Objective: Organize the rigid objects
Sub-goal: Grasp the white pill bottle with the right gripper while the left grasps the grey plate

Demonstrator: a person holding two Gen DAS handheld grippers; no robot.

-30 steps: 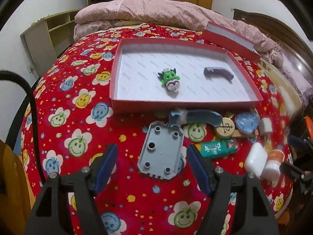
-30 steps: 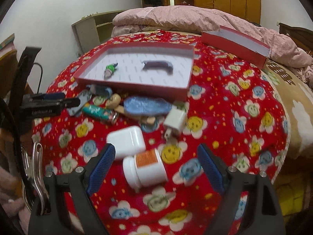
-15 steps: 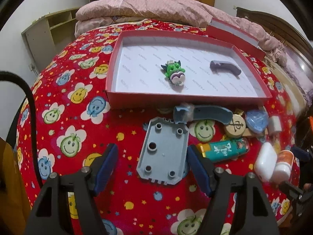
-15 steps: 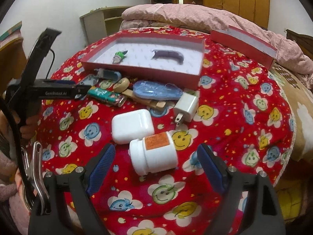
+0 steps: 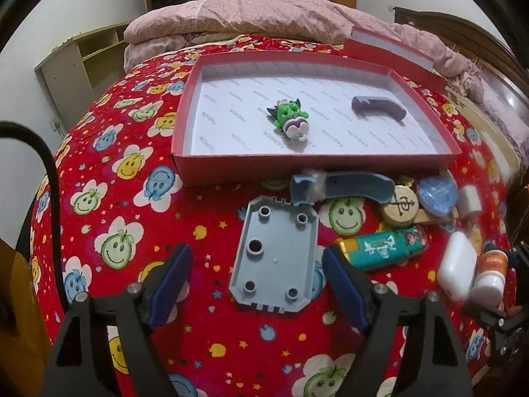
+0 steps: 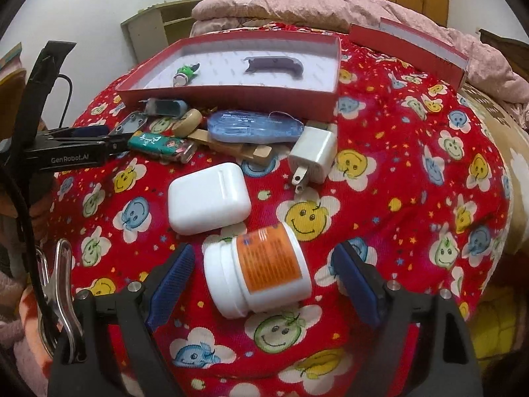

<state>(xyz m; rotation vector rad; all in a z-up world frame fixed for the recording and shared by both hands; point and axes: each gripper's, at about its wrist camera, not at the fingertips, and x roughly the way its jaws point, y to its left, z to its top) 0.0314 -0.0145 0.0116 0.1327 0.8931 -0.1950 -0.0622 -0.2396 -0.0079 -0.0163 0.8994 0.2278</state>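
A red shallow box (image 5: 185,106) on the bed holds a green toy figure (image 5: 291,120) and a grey curved piece (image 5: 377,107). In front of it a grey plastic plate (image 5: 276,259) lies flat between the pads of my left gripper (image 5: 256,281), whose jaws are opening and do not touch it. My right gripper (image 6: 266,284) stands open around a white bottle with an orange label (image 6: 261,273), which lies on its side clear of both pads. A white case (image 6: 208,198) lies just beyond the bottle.
Loose items crowd the box's front wall: a blue-grey handle (image 5: 344,187), a round wooden token (image 5: 400,205), a teal lighter (image 5: 383,248), a blue oval case (image 6: 254,127), a white charger plug (image 6: 314,155). The box lid (image 6: 410,49) lies far right.
The left jaws have spread wider around the grey plate. The right gripper has sunk toward the white bottle, which now lies between its pads.
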